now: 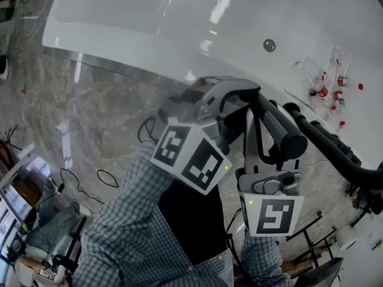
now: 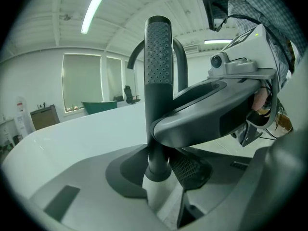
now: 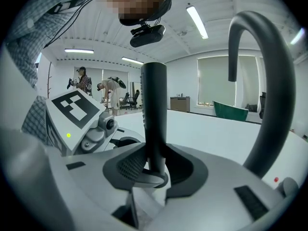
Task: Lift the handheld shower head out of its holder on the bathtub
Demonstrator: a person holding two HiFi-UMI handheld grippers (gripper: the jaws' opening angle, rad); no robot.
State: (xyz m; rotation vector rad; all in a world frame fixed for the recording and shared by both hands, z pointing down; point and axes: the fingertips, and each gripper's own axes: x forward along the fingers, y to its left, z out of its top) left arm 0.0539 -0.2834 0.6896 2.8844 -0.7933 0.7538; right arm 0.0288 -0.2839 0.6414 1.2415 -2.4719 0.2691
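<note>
The white bathtub (image 1: 149,17) fills the head view below you, and the dark arched faucet (image 3: 274,81) rises off its rim just beside your work. The handheld shower head (image 2: 158,57) is not out yet. It stands upright on that rim with its nozzle face up high. Its foot is presumably seated in the holder, which your tools hide.

Both tools sit low, at the narrow handle rather than the wider sprayer. I judge that this sets you up for a straight pull upward out of the socket.

The left gripper (image 2: 161,177) has its tongs spread, with the foot of the handle between them. The right gripper (image 3: 155,170) comes in from the other side and crosses over the left. Its tongs are also apart around the same stem, pads close by but not visibly squeezing.

Close one pair firmly before lifting, and mind the faucet arch. A few small red-capped bottles (image 1: 329,88) lie well apart on the tub's white surface.
</note>
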